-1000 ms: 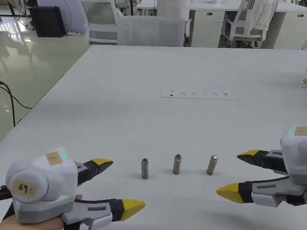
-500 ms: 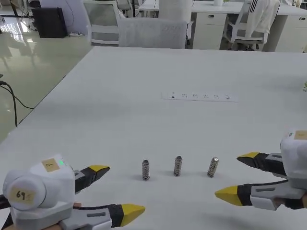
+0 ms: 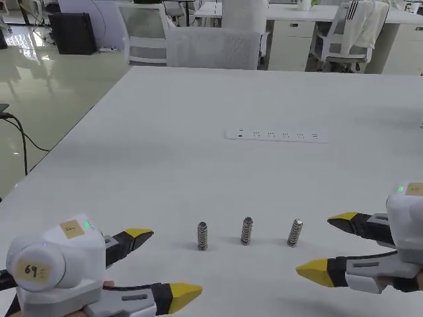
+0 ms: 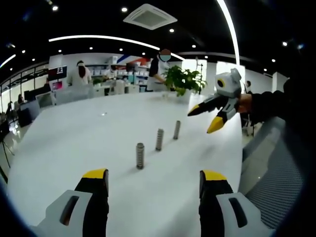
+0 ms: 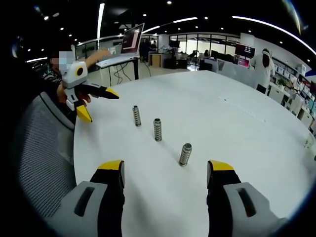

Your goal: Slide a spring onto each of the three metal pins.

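Three metal pins stand in a row on the white table, each wearing a coiled spring: the left pin, the middle pin and the right pin. The right one leans a little. In the left gripper view the nearest spring is ahead of my jaws. My left gripper hovers open at the lower left, empty. My right gripper hovers open at the lower right, empty, with the closest spring just beyond its yellow tips.
A white power strip lies flat further back on the table. Office chairs and desks stand beyond the far edge. A potted plant sits at the table's end in the left gripper view.
The head view has tilted slightly, so everything sits a bit lower. Both grippers stay open near the front edge; the pins and springs have not moved.
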Action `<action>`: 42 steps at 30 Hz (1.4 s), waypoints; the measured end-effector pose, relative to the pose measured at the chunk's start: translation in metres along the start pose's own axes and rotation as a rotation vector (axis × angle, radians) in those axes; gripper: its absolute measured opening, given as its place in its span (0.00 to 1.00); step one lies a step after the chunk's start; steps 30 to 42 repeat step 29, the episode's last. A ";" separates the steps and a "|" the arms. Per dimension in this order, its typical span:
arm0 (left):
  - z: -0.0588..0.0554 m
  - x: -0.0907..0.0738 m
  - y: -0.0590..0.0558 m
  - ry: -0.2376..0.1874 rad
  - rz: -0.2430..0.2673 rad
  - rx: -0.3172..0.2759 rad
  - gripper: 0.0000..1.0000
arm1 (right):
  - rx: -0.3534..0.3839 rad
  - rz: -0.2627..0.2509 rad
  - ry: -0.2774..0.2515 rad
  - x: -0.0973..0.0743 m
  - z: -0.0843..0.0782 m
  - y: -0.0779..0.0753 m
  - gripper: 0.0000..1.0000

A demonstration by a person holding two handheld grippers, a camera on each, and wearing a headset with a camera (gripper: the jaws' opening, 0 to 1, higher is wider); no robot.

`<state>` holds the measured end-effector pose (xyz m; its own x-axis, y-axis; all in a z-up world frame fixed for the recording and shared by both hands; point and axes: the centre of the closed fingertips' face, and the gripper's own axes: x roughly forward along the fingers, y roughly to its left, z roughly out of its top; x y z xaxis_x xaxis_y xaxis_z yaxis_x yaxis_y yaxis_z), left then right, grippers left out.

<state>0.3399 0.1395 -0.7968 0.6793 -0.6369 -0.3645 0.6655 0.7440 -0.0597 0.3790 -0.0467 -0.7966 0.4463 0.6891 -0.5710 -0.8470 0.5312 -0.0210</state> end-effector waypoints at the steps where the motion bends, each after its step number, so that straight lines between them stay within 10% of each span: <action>1: 0.000 0.000 0.000 0.000 0.000 0.000 0.71 | -0.001 0.000 0.000 0.000 0.000 0.000 0.67; 42: -0.001 0.002 -0.002 0.012 -0.007 0.008 0.70 | 0.002 0.006 0.012 0.000 -0.004 0.000 0.67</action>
